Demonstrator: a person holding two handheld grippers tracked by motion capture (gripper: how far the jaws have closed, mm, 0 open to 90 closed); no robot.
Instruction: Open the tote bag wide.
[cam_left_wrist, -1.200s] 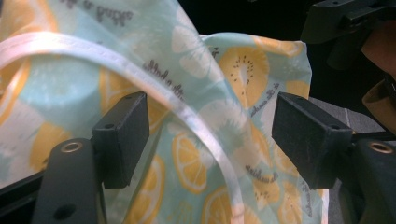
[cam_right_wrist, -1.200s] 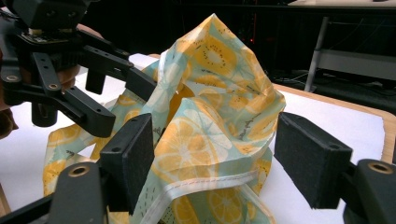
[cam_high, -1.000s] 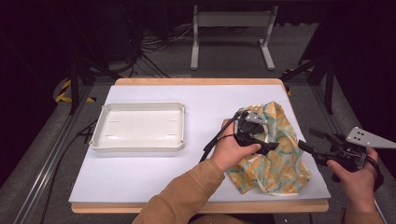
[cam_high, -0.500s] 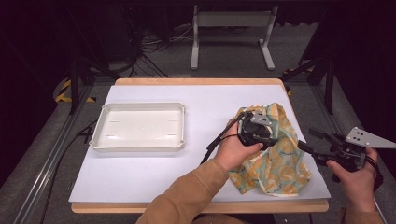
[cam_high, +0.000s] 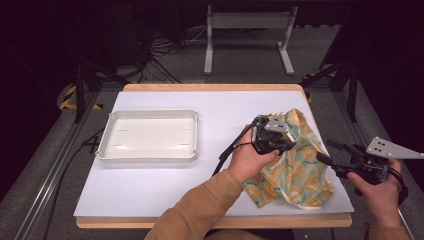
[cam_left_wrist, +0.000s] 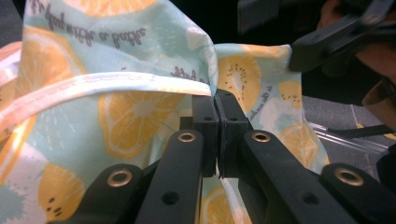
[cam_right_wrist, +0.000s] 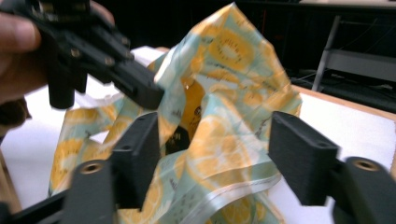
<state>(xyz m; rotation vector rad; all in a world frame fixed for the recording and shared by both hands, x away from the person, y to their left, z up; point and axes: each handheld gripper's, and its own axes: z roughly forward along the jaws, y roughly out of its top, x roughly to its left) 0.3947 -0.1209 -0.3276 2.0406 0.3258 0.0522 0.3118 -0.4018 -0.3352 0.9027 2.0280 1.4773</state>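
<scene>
Yellow citrus slices on pale green cover the printed bag (cam_high: 295, 167), a soft crumpled thing that lies on the right part of the white worktop (cam_high: 150, 185), near the right edge and toward the near side. Left tongs (cam_high: 291, 145) reach over it from the left, held in a hand (cam_high: 252, 159) whose tan sleeve (cam_high: 200, 210) comes in from the near edge; their jaws have just been closing and now stand pressed together on a fold of the bag, right beside its white hem (cam_left_wrist: 116, 84), as the left gripper view (cam_left_wrist: 217, 135) shows plainly. Part of the bag is pulled up into a peak by that pinch. Right tongs (cam_high: 330, 155) sit at the bag's right side, held by the other hand (cam_high: 382, 192) just off the worktop's right edge, pointing left toward the cloth. Their jaws have just been closing too, yet they stand apart, and in the right gripper view (cam_right_wrist: 219, 154) the bag's rumpled mouth lies between them without either pad pressing on it. White and shallow, a rectangular tray (cam_high: 105, 150) rests on the left part of the worktop, well apart from the bag and both tongs. Black cable (cam_high: 230, 150) trails from the left tongs back toward the near side.
</scene>
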